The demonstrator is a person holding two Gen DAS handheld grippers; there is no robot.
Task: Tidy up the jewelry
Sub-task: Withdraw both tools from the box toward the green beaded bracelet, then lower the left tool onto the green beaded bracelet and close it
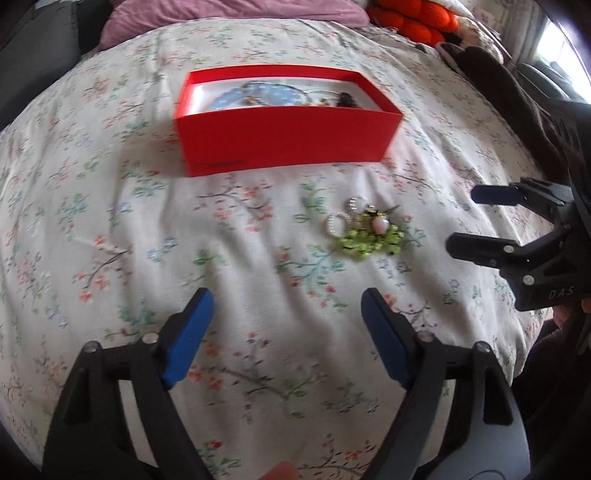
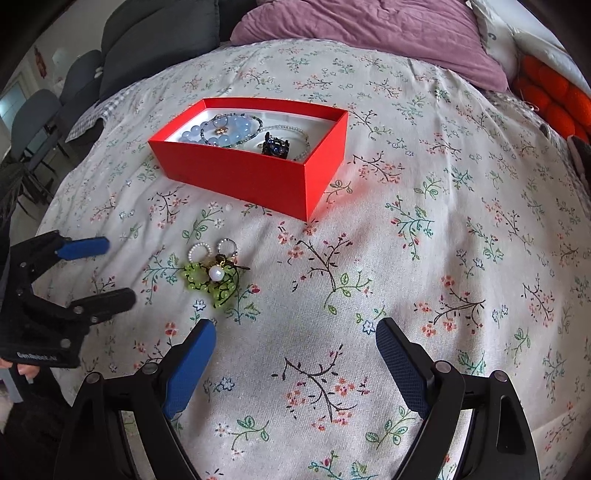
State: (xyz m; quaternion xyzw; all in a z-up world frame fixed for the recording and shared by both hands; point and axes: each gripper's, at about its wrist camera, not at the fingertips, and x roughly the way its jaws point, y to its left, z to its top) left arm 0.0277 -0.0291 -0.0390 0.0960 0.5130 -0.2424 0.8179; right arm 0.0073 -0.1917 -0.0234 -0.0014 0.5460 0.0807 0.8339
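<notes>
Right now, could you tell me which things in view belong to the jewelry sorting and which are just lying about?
Belongs to the job:
red box, jewelry already inside
green bead bracelet on the bedspread
pearl rings beside it
left gripper and right gripper, both open

Just lying about:
purple pillow
orange knit item
dark cushions

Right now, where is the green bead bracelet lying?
The green bracelet lies on the floral bedspread, outside and in front of the red box, touching two small pearl rings. In the right wrist view it is left of centre, between both open tools.
</notes>
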